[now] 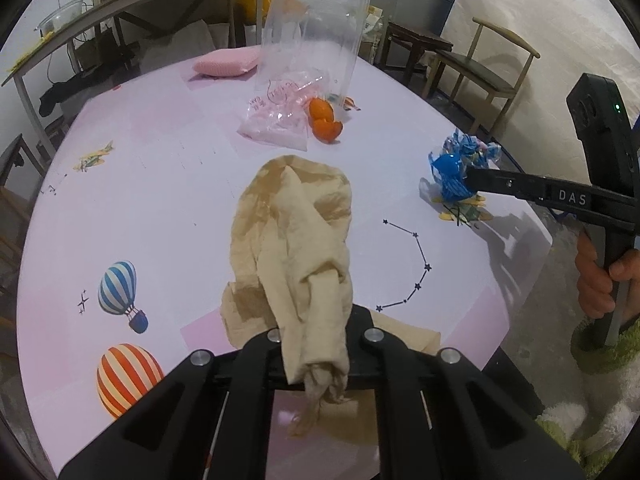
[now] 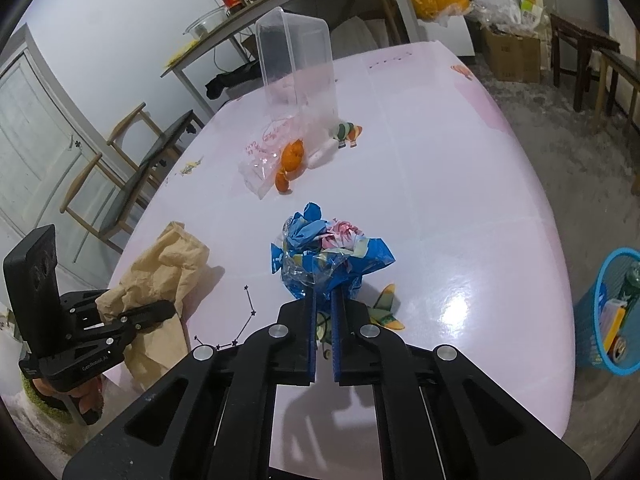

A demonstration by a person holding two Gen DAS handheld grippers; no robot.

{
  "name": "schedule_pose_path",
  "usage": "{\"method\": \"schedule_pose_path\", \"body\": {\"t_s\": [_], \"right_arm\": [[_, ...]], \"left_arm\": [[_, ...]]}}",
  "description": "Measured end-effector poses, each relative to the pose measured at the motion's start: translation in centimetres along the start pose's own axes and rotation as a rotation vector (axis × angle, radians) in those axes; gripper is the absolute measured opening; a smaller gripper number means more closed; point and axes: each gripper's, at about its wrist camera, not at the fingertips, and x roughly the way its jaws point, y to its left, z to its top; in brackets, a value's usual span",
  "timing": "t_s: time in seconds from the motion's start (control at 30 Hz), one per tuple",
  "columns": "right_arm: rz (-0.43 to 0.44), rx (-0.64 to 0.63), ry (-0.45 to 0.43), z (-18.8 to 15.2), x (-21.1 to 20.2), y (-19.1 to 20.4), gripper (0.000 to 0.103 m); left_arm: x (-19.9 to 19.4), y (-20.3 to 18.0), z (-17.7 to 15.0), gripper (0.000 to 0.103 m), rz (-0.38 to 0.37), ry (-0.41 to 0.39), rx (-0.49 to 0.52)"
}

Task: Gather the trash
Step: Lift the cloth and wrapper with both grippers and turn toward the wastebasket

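Pink tabletop [image 2: 460,208] with balloon and plane prints fills both views, shelves and chairs behind it, and both hands are loaded. Left gripper [image 1: 316,344] has its jaws clamped down on a crumpled beige paper napkin [image 1: 296,232], most of it trailing on the table ahead. Right gripper [image 2: 324,308] is pinched tight on a wad of blue plastic wrappers [image 2: 328,256] near the table's edge. Farther back, orange peel [image 2: 290,160] and a clear plastic bag [image 2: 264,156] lie just beside a clear tub [image 2: 296,64], untouched. Looks like the grab step is done on both sides; next comes the lift and carry to the blue basket [image 2: 604,300] on the floor at the right, which calls for a firm squeeze so nothing slips.
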Motion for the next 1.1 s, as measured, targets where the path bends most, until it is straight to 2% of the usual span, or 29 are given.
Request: {"method": "schedule_pose_path", "body": {"t_s": [0.77,1.1], "right_arm": [[0.006,0.007,-0.057,0.7,-2.6,-0.2,0.004],[-0.017,0.038,-0.146,0.6,-6.6,-2.3,0.004]], "left_arm": [[-1.8,-1.8,0.8,0.007,0.073,-0.052,0.047],[-2.4,-4.8,2.8,0.007,0.058,-0.093,0.116]]}}
